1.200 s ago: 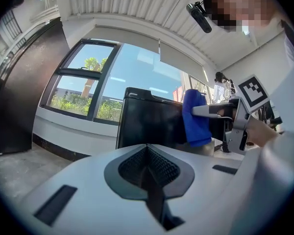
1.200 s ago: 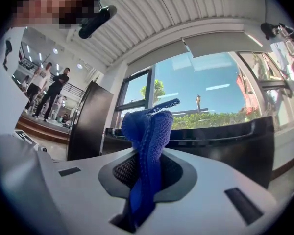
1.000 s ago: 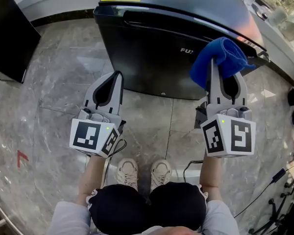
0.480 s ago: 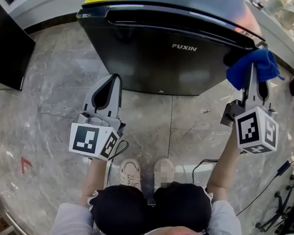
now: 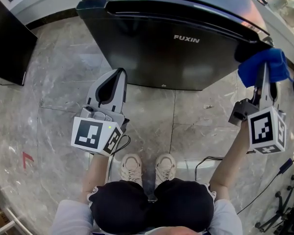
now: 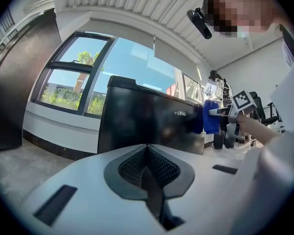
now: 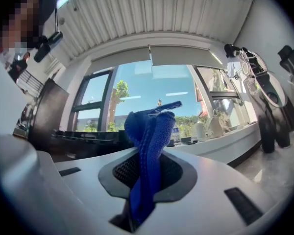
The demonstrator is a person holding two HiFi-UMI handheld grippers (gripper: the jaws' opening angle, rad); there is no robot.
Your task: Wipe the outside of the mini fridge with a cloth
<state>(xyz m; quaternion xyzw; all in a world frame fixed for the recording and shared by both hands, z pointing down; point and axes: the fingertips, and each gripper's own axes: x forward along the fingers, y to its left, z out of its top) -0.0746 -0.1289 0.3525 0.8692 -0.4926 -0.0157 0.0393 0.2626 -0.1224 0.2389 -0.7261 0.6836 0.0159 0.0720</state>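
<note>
Wiping pass | mini fridge [image 5: 176, 48] on the floor ahead | cloth [image 5: 270, 65] at its front-right corner, pinched in the clamped right gripper [image 5: 262, 77]; door face stretches leftward from it | left gripper [image 5: 118, 78] closed, empty, farther off.

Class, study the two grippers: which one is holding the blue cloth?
The right gripper: its jaws clamp the blue cloth by the mini fridge, at its corner. The left gripper is shut, empty.

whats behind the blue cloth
The mini fridge: the cloth, held in the right gripper, sits at its right front corner and hides that corner.
</note>
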